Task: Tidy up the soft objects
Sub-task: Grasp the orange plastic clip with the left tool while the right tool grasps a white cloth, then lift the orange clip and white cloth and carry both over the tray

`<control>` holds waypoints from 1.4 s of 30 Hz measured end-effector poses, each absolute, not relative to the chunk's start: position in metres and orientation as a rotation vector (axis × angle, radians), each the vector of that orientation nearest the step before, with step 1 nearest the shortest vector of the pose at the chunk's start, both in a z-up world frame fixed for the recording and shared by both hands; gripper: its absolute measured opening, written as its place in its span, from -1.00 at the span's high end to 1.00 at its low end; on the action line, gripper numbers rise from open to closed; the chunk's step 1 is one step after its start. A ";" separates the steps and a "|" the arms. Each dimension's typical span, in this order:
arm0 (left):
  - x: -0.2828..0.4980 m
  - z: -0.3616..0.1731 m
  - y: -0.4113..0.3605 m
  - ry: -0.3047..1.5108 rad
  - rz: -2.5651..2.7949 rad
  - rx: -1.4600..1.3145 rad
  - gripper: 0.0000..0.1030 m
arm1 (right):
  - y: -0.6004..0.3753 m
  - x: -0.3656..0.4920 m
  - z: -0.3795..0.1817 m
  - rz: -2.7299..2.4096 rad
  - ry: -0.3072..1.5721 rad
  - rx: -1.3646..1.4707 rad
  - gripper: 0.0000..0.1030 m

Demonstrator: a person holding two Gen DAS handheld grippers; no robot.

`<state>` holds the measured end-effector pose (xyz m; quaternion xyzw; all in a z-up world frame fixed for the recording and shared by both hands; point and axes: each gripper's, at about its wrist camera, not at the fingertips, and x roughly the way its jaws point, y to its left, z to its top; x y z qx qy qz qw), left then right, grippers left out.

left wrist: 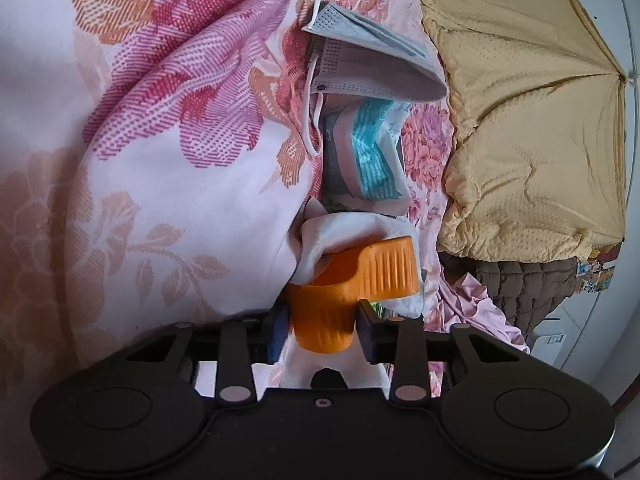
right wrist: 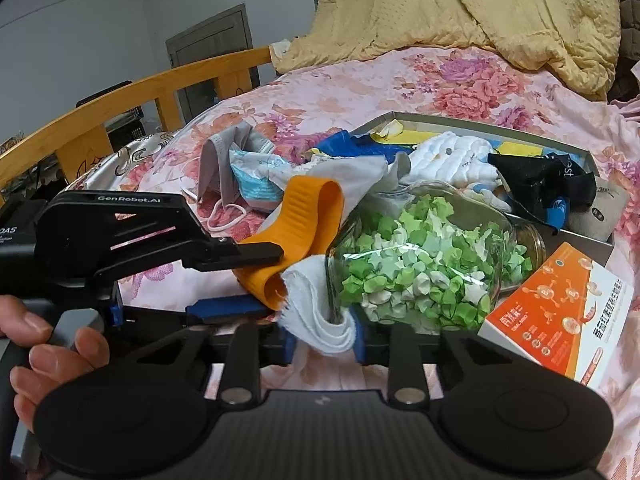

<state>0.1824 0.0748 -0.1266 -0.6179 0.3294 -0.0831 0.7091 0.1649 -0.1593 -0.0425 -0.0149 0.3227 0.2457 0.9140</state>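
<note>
Two grippers are closed on one white cloth point(right wrist: 320, 312) above a floral sheet point(right wrist: 360, 80). In the right wrist view, the cloth is seen pinched between the blue-padded jaws of the right gripper point(right wrist: 325, 338), a bunched fold of it rising between them. The left gripper point(right wrist: 280, 240) is seen from the side there, its orange fingers point(right wrist: 308, 216) clamped on the same cloth's upper edge. In the left wrist view, the left gripper point(left wrist: 352, 272) is rolled, one orange finger lying across the other, with the cloth point(left wrist: 340, 232) squeezed between them.

Just right of the cloth, a glass jar point(right wrist: 420, 256) of green paper stars is lying on its side, touching it. An orange box point(right wrist: 560, 312) is leaning beside the jar. Behind them, a grey tray point(right wrist: 480, 120) is filled with socks and cloths. Face masks point(right wrist: 232, 164) are heaped left of the tray. A yellow blanket point(right wrist: 460, 8) is piled at the far end. A hand point(right wrist: 44, 344) is wrapped round the left gripper's handle.
</note>
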 end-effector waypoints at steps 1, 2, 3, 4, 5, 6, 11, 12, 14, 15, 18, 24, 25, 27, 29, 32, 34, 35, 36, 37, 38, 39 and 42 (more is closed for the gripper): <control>0.182 -0.127 0.074 0.730 -0.185 -1.368 0.35 | -0.159 0.165 -0.042 0.505 0.660 -0.033 0.62; 0.182 -0.127 0.074 0.728 -0.185 -1.364 0.39 | -0.159 0.164 -0.042 0.506 0.654 -0.034 0.69; 0.182 -0.126 0.074 0.725 -0.183 -1.357 0.41 | -0.159 0.164 -0.041 0.508 0.649 -0.035 0.76; 0.182 -0.126 0.073 0.723 -0.184 -1.349 0.46 | -0.158 0.163 -0.040 0.511 0.645 -0.038 0.78; 0.183 -0.126 0.073 0.721 -0.185 -1.341 0.51 | -0.157 0.163 -0.040 0.514 0.641 -0.045 0.80; 0.182 -0.125 0.073 0.716 -0.183 -1.325 0.54 | -0.157 0.162 -0.040 0.517 0.638 -0.056 0.84; 0.172 -0.109 0.069 0.681 -0.136 -1.160 0.66 | -0.147 0.154 -0.038 0.516 0.611 -0.158 0.89; 0.169 -0.103 0.067 0.670 -0.128 -1.113 0.66 | -0.145 0.152 -0.037 0.519 0.599 -0.175 0.89; 0.164 -0.094 0.063 0.654 -0.119 -1.028 0.67 | -0.143 0.147 -0.034 0.524 0.571 -0.203 0.89; 0.161 -0.088 0.060 0.645 -0.114 -0.979 0.67 | -0.143 0.145 -0.032 0.527 0.554 -0.211 0.89; 0.153 -0.073 0.053 0.616 -0.104 -0.833 0.67 | -0.147 0.138 -0.023 0.537 0.494 -0.204 0.89; 0.136 -0.047 0.041 0.509 -0.068 -0.562 0.68 | -0.159 0.136 -0.007 0.504 0.414 -0.195 0.89; 0.134 -0.043 0.038 0.491 -0.067 -0.533 0.68 | -0.162 0.136 -0.004 0.498 0.393 -0.190 0.89; 0.132 -0.036 0.035 0.456 -0.073 -0.481 0.68 | -0.168 0.139 0.003 0.481 0.355 -0.186 0.89; 0.131 -0.030 0.033 0.438 -0.074 -0.462 0.68 | -0.176 0.141 0.010 0.464 0.323 -0.175 0.89; 0.136 -0.018 0.032 0.409 -0.071 -0.468 0.68 | -0.189 0.149 0.019 0.445 0.280 -0.158 0.89; 0.139 -0.008 0.032 0.386 -0.068 -0.457 0.68 | -0.197 0.158 0.022 0.439 0.253 -0.150 0.89; 0.142 -0.004 0.030 0.379 -0.066 -0.451 0.68 | -0.201 0.165 0.025 0.443 0.242 -0.141 0.89; 0.147 0.001 0.029 0.372 -0.065 -0.447 0.68 | -0.205 0.173 0.026 0.451 0.236 -0.129 0.89; 0.154 0.005 0.027 0.368 -0.066 -0.445 0.68 | -0.210 0.182 0.028 0.458 0.236 -0.108 0.89; 0.160 0.007 0.026 0.367 -0.068 -0.444 0.68 | -0.215 0.192 0.029 0.460 0.244 -0.079 0.89; 0.169 0.010 0.024 0.366 -0.069 -0.442 0.68 | -0.220 0.202 0.029 0.463 0.250 -0.050 0.89; 0.198 0.017 0.015 0.365 -0.075 -0.432 0.68 | -0.234 0.229 0.026 0.462 0.260 -0.002 0.89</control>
